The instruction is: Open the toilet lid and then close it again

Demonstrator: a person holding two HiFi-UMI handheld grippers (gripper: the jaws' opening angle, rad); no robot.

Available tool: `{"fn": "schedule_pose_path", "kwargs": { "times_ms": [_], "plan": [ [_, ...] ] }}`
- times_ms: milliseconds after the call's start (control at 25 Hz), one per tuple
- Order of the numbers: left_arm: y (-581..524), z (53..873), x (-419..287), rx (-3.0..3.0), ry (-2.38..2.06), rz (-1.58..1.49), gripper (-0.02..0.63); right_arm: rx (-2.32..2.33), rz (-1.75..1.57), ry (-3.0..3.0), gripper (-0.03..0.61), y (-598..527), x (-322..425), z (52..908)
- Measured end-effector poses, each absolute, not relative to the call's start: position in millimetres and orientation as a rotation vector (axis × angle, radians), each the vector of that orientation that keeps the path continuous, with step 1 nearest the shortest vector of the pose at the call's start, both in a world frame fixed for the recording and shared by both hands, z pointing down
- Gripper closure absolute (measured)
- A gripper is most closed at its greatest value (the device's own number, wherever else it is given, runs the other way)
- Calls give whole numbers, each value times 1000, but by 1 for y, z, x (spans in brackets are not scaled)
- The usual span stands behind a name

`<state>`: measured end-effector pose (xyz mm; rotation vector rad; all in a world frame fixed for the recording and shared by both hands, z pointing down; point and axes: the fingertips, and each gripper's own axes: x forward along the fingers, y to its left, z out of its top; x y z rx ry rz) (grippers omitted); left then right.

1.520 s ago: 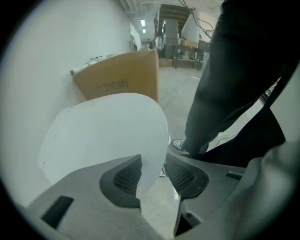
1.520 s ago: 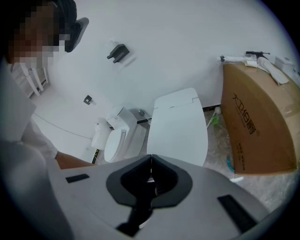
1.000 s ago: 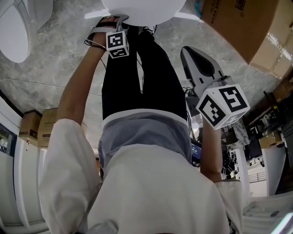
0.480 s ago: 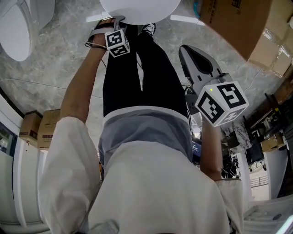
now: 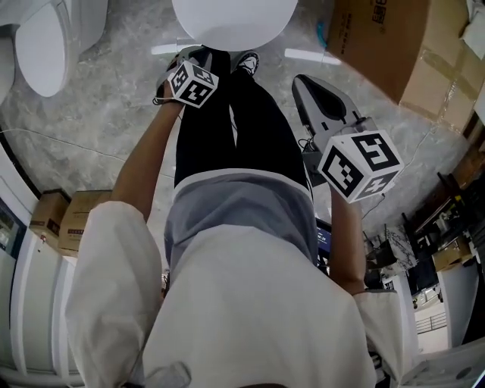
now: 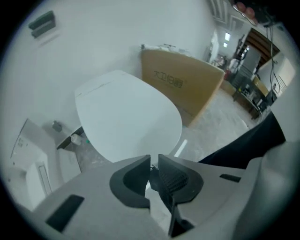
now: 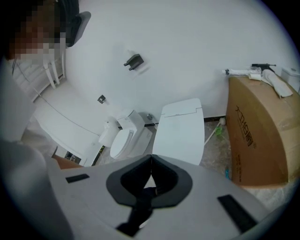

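Grey marbled floor (image 5: 114, 98), closed white toilet (image 5: 235, 21), second toilet (image 5: 44, 47), large cardboard box (image 5: 394, 45)

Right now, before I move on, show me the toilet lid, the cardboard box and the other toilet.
toilet lid (image 7: 180, 136), right gripper view, middle of its flat white top.
cardboard box (image 7: 255, 140), right gripper view, its printed front face.
other toilet (image 7: 118, 143), right gripper view, its oval seat cover.

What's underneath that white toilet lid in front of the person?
The toilet lid lies shut, so whatever is beneath it is covered. Only grey marbled floor shows around its edge, and a cardboard box stands beside it.
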<state>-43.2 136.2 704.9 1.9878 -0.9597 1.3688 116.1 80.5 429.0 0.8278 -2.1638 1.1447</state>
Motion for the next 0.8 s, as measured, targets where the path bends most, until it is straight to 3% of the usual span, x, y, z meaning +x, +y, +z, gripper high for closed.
{"fn": "schedule_pose_path", "kwargs": {
  "times_ms": [280, 800],
  "plan": [
    [118, 611, -32, 1900, -1176, 999, 584, 854, 1100, -2238, 568, 75, 126, 399],
    [83, 432, -35, 1999, -1360, 614, 604, 907, 926, -2380, 568, 62, 135, 321]
  ]
}}
